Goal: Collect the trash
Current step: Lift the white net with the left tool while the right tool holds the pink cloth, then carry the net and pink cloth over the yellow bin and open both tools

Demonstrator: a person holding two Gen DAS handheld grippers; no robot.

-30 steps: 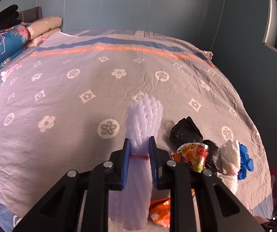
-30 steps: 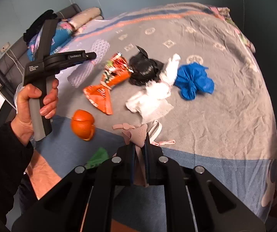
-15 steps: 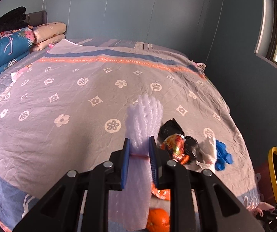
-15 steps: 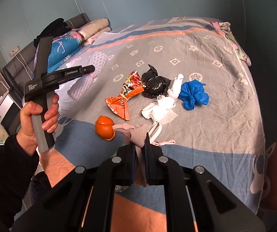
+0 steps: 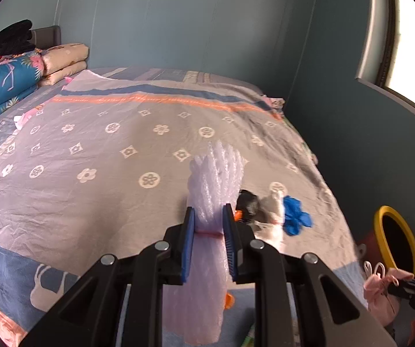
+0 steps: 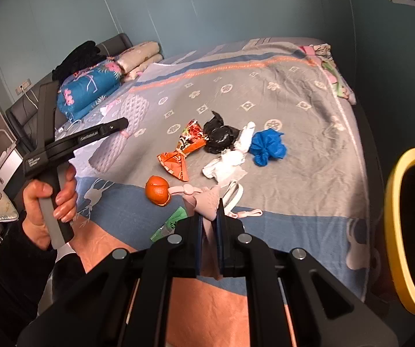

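Note:
My left gripper [image 5: 207, 222] is shut on a white foam net sleeve [image 5: 214, 185] tied with a pink band, held above the bed. The right wrist view shows that gripper [image 6: 112, 127] in a hand [image 6: 51, 199], with the foam sleeve [image 6: 120, 136] hanging from it. My right gripper [image 6: 209, 222] is shut on a pink face mask [image 6: 207, 202]. On the bedspread lie an orange snack wrapper [image 6: 183, 153], a black bag [image 6: 220, 136], white crumpled paper [image 6: 230, 159], a blue bag [image 6: 268, 146], an orange peel [image 6: 156, 190] and a green wrapper [image 6: 170, 224].
A yellow-rimmed bin [image 6: 410, 231] stands at the bed's right side, also visible as the bin [image 5: 395, 240] in the left wrist view. Folded quilts [image 5: 7, 78] and pillows [image 5: 65, 60] are stacked at the head of the bed. A blue wall [image 5: 207, 29] lies beyond.
Both grippers have risen and drawn back from the bed with their loads still held. The trash pile looks smaller and farther off, and the yellow bin has come into view.

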